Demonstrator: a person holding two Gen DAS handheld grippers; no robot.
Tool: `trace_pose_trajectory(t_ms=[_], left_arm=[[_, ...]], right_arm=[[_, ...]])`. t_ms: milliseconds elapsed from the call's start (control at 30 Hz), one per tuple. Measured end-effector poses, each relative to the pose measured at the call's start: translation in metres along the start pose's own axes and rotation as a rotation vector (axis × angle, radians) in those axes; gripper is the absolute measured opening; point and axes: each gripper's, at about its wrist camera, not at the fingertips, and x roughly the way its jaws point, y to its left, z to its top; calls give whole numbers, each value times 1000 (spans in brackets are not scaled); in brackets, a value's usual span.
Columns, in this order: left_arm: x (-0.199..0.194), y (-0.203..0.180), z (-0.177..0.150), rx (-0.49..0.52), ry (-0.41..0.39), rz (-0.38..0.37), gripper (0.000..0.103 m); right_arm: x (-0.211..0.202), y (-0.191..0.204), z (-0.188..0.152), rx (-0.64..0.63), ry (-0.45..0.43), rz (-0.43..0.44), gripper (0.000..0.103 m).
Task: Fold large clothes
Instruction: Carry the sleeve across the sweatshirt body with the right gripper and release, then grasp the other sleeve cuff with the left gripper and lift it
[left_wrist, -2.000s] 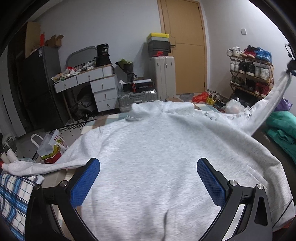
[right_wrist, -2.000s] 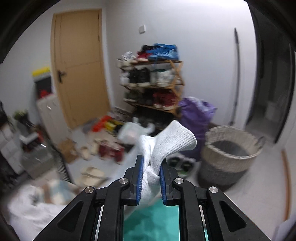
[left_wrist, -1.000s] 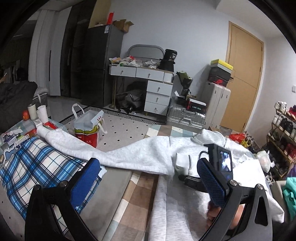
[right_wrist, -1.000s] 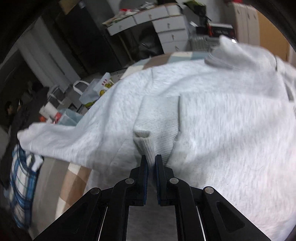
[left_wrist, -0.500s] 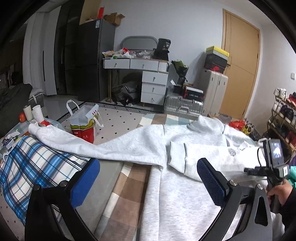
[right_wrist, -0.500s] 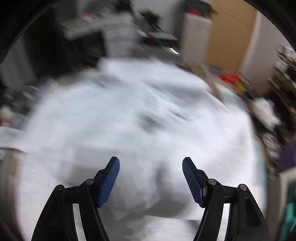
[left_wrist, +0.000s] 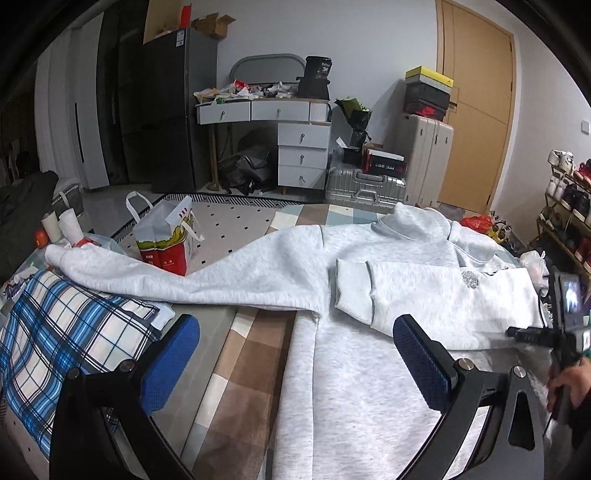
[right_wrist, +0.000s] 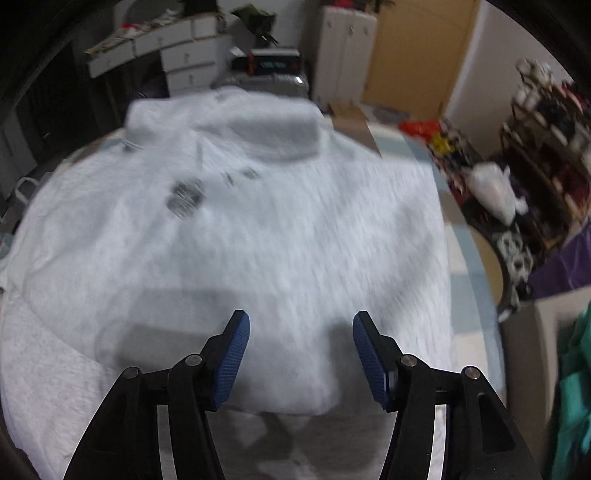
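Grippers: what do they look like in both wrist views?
Both match: black angular linkage arms with silver pivot screws, and blue cross-hatched pads on the fingers. Left gripper, right gripper. In the left view the right gripper's rear shows a small lit screen and a thin black cable; the person's dark sleeve shows below it.

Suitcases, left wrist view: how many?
2. An upright beige suitcase stands beside the door; a silver suitcase lies flat on the floor before it. Clutter may hide others.
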Motion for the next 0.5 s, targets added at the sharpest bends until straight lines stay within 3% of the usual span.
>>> trace_pose_trajectory(t_ms=[133,233,400,467,500], left_arm=[[4,-1,0,7,10,12,102],[8,1,0,9,29,14,102],[3,9,1,-2,16,8,102],[-3,15,4,-14,-6,31,102],[-6,20,6,-18,-6,30,102]], right_arm=[[-3,4,-10,-19,-17,2,58],[-24,0,-12,18,-25,83,58],[-122,14,-37,52,-274,294,59],[-161,23,-50,64,-377,378,71],[-184,27,-63,77,-455,430,83]])
